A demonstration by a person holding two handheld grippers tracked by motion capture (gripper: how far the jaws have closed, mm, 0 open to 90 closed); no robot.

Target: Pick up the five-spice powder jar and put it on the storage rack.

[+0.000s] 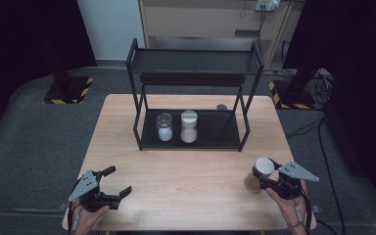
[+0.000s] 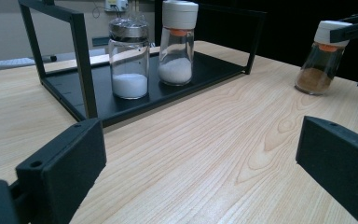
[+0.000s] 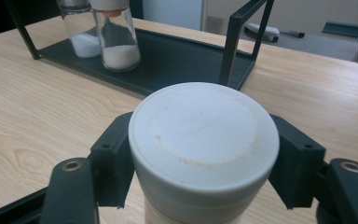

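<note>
High view, right gripper [image 1: 263, 177]: at about 4 o'clock on the table [image 1: 186, 196], held in the person's right hand [image 1: 289, 205]; its jaws are clamped on the white cap of the brown spice jar [image 1: 259, 172].
High view, brown spice jar: stands near the table's front right edge, well apart from the rack [image 1: 192, 93].
High view, left gripper [image 1: 112, 181]: at about 8 o'clock, gripped by the left hand [image 1: 85, 215]; jaws spread wide with nothing between them.
High view, rack: black, two shelves, at 12 o'clock on the table. On its lower shelf stand the metal-lidded jar [image 1: 164, 127] and, just beside it to the right, the white-capped jar [image 1: 189, 126] (both hold white powder).
High view, small dark disc [image 1: 221, 106]: lies on the table behind the rack at about 1 o'clock; what it is cannot be told.
Left gripper view, jaws: wide apart, bare wood between them.
Left gripper view, jars: metal-lidded jar [image 2: 128, 58] and white-capped jar [image 2: 177, 42] upright on the lower shelf at 11 to 12 o'clock.
Left gripper view, brown spice jar [image 2: 320, 63]: at 2 o'clock, slightly tilted, its base at the tabletop (contact cannot be confirmed); the right gripper [image 2: 354, 30] grips its cap.
Right gripper view, brown spice jar [image 3: 204, 140]: its white cap sits between the two black jaws, pads pressed on both sides.
Right gripper view, rack [image 3: 235, 44]: at 12 o'clock, with the white-capped jar [image 3: 116, 39] at 11 o'clock.
</note>
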